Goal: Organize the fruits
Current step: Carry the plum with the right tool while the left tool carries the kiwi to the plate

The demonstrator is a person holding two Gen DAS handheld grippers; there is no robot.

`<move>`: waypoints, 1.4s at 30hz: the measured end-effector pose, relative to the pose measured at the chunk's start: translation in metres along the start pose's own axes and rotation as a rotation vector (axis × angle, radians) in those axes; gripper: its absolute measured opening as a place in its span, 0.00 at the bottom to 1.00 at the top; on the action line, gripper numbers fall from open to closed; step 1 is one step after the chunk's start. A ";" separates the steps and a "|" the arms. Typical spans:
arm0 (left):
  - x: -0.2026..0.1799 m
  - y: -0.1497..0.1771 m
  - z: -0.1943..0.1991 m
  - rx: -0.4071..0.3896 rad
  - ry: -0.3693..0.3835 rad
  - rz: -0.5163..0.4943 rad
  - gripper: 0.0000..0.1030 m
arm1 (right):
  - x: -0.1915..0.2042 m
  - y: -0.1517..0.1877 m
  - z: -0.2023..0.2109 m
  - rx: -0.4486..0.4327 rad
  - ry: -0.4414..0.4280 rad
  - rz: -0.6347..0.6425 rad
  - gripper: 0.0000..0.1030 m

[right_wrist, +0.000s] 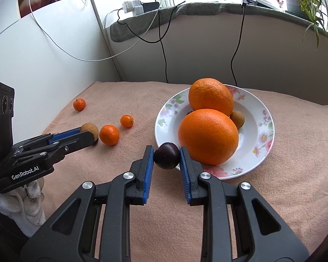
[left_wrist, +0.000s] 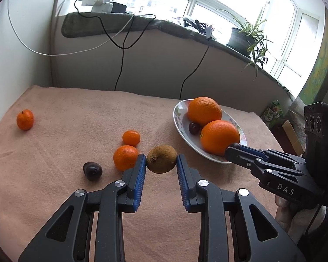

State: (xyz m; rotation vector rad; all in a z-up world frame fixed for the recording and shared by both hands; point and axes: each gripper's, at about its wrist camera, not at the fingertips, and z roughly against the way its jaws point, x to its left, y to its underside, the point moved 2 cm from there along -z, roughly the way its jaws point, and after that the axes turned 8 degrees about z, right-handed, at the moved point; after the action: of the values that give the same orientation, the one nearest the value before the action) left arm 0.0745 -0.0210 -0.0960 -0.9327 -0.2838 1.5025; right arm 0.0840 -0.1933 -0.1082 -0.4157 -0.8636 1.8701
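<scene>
Blue pads of the left gripper [left_wrist: 161, 160] were clamped on a brown kiwi [left_wrist: 161, 159], one pad on each side of its round middle. The kiwi hung over the pink cloth [left_wrist: 65, 131] on the desk, close to the white flowered plate [right_wrist: 266, 128].

Over by the plate's near rim, the right gripper [right_wrist: 166, 156] was squeezed shut on a dark plum [right_wrist: 166, 156]. Two big oranges [right_wrist: 207, 136] sat on the plate already, with a second small brown fruit [right_wrist: 237, 119] tucked behind them.

Three little mandarins [left_wrist: 125, 157] and another dark plum [left_wrist: 92, 170] lay loose on the cloth.

Both held fruits looked small and light. The plum looked smooth and slippery, and likely soft, so a hard squeeze could bruise it. The kiwi's fuzzy skin probably gave a better hold. Gripping each across its widest part seemed the safest way.
</scene>
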 end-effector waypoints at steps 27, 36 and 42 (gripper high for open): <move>-0.046 -0.018 -0.046 0.045 0.052 -0.072 0.26 | -0.078 -0.003 0.010 -0.034 0.078 -0.105 0.24; -0.049 -0.023 -0.057 0.059 0.053 -0.075 0.26 | -0.084 -0.005 0.002 -0.024 0.077 -0.107 0.24; -0.050 -0.025 -0.061 0.064 0.055 -0.077 0.26 | -0.087 -0.005 -0.002 -0.021 0.081 -0.110 0.24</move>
State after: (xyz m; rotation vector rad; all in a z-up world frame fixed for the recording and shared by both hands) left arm 0.1285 -0.0831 -0.0995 -0.9011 -0.2277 1.4051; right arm 0.1273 -0.2688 -0.1138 -0.4450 -0.8354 1.7327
